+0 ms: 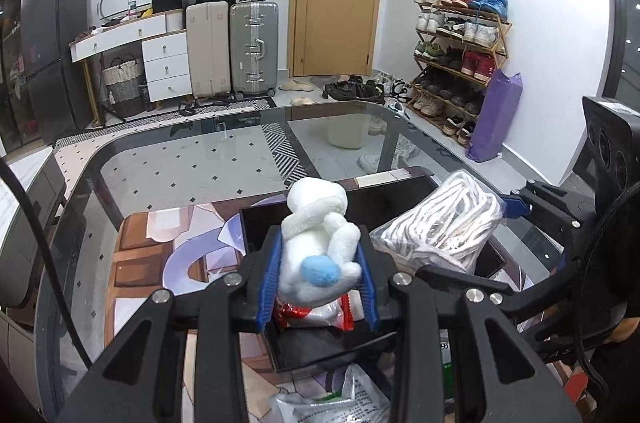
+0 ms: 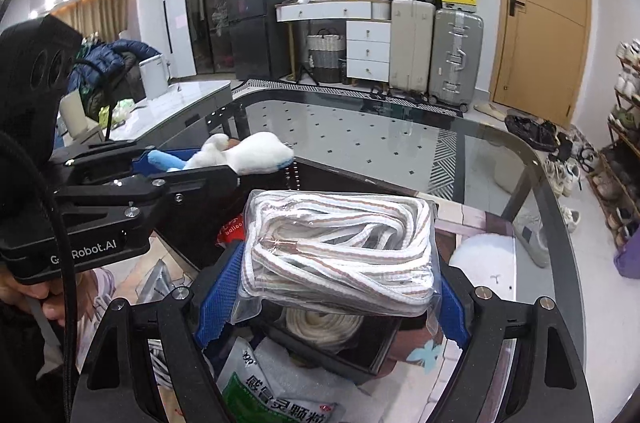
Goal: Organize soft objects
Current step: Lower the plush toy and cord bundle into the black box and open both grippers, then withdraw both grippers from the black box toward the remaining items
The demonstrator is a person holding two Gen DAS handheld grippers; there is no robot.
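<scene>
Low in the frame, the left claw [image 1: 320, 279] clenches a white plush toy with a blue pompom [image 1: 320, 247] and the right claw [image 2: 328, 287] grips a clear bag of striped white cord [image 2: 340, 251], both poised above the black open box [image 1: 412, 195], apparently for dropping in.

Home entryway: shoe rack [image 1: 460, 59], suitcases [image 1: 232, 47], drawer unit [image 1: 166, 65], fridge [image 2: 260, 11], glass table [image 1: 200, 159].
</scene>
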